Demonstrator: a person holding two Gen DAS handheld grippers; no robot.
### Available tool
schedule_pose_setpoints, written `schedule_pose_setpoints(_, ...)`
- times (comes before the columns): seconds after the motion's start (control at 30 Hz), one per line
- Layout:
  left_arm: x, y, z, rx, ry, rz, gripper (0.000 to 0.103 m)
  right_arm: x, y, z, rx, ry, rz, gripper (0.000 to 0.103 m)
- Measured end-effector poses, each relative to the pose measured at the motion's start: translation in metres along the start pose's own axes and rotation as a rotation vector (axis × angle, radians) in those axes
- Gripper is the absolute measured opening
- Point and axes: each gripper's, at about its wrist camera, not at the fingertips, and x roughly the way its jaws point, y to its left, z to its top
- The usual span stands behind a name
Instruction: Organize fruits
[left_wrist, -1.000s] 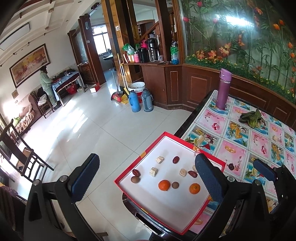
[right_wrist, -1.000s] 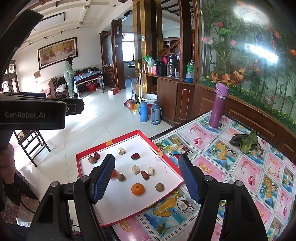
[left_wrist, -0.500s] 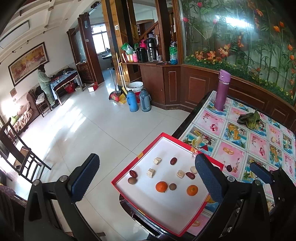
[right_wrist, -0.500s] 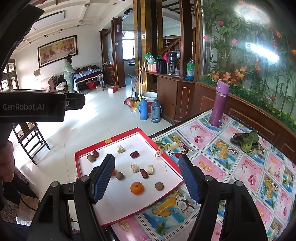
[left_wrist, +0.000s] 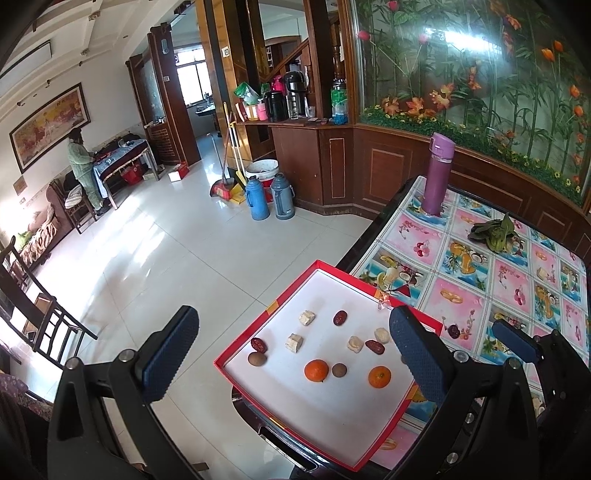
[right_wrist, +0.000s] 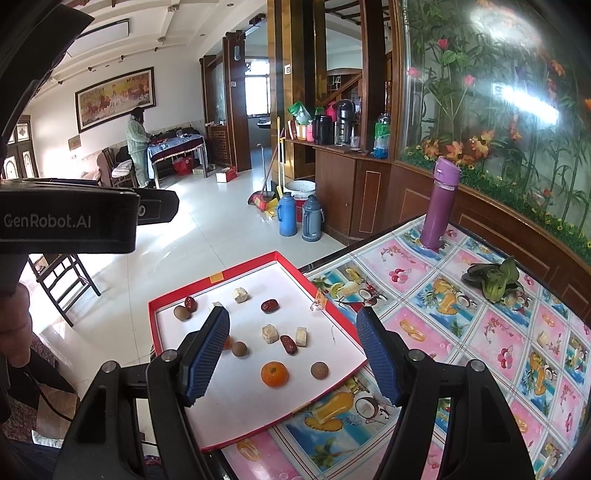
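Red-rimmed tray (left_wrist: 236, 349) with a white floor, set at the near left corner of the table (left_wrist: 517, 291), overhanging its edge. The table wears a cloth printed with fruit squares.

Contents of the tray, loose and mostly apart:
- Two oranges: the left one (left_wrist: 316, 370) in the near middle, the right one (left_wrist: 379, 376) near the right rim.
- Three round brown fruits: one (left_wrist: 256, 359) at the left rim touching a dark red date (left_wrist: 259, 344); one (left_wrist: 339, 370) just beside the left orange; a third (right_wrist: 319, 370) seen from the right wrist, near the tray's near right rim.
- Further dates: one (left_wrist: 340, 318) toward the far side, one (left_wrist: 374, 346) right of centre.
- Pale cut chunks: one (left_wrist: 307, 317) far, one (left_wrist: 294, 343) mid-left, two (left_wrist: 355, 343) right of centre, just beside that date.

Off the tray, on the cloth:
- Purple flask (left_wrist: 437, 173), upright, at the far edge.
- Leafy green vegetable (left_wrist: 493, 230), lying to the right of the flask, well apart from the tray.

Grippers:
- Left gripper (left_wrist: 295, 354): jaws wide apart, holding nothing, hanging above the tray's left portion and the floor beyond.
- Right gripper (right_wrist: 291, 354): jaws wide apart, empty, hanging over the tray's near middle; its left pad (right_wrist: 205, 354) hides part of one orange.

Background: a person (left_wrist: 83, 166) stands at a far side table across the tiled floor.
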Motion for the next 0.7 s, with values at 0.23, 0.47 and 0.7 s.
schedule_pose_setpoints(0.23, 0.004, 0.001, -0.001, -0.004, 0.003, -0.008, 0.103, 0.000, 0.001, 0.001, 0.001, 0.002, -0.002, 0.071)
schedule_pose_setpoints(0.47, 0.009, 0.005, -0.001, -0.006, 0.015, -0.013, 0.103, 0.002, 0.003, -0.001, -0.017, 0.013, 0.001, 0.071)
schedule_pose_setpoints(0.7, 0.013, 0.013, -0.001, -0.006, 0.017, -0.022, 0.103, 0.006, 0.004, 0.004, -0.029, 0.018, 0.002, 0.071)
